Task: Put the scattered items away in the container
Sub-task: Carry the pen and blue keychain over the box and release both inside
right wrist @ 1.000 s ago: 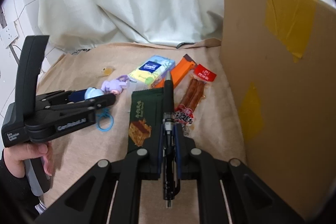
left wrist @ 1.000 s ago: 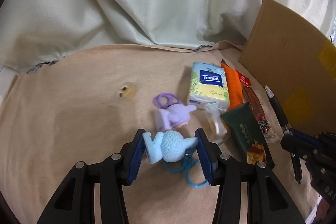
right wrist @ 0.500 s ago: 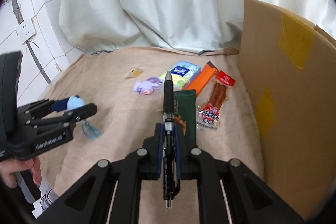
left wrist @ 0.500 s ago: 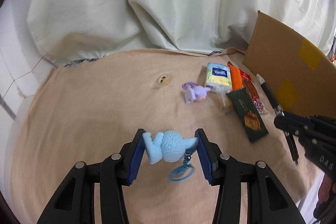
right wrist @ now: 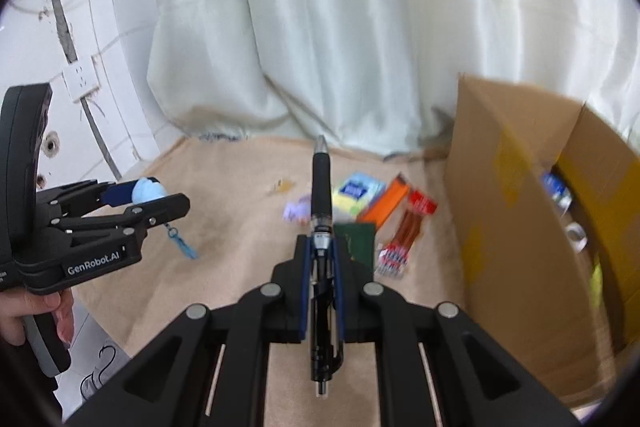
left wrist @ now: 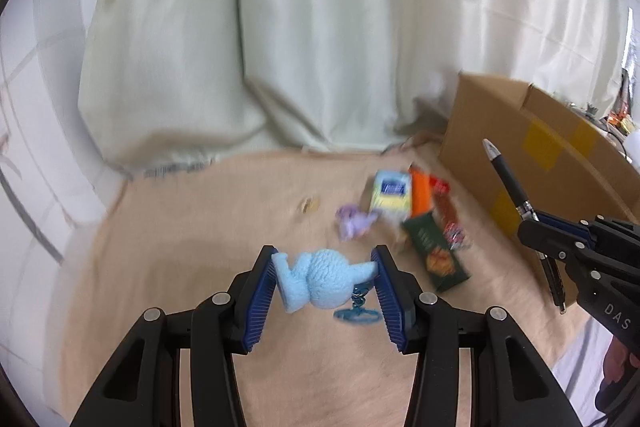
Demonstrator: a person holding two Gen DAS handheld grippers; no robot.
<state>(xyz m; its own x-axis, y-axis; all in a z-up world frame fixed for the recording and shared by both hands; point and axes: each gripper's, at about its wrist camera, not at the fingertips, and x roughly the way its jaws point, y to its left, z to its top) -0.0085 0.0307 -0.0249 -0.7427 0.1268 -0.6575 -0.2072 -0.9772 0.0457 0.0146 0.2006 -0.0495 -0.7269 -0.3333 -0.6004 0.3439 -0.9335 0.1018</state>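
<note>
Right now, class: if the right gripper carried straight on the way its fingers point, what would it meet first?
Probably the dark green packet on the cloth, just ahead of the right gripper and its pen; depth is uncertain.

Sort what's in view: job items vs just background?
Job:
- blue toy in left claw
- pen in right claw
- tissue pack
- purple toy
- cardboard box

Background:
- curtain
- wall socket

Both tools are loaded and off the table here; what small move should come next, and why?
Probably carry the right tool, shut on the black pen, rightward over the open cardboard box: the box stands beside it, while the left tool with the blue plush keychain is farther away.
</note>
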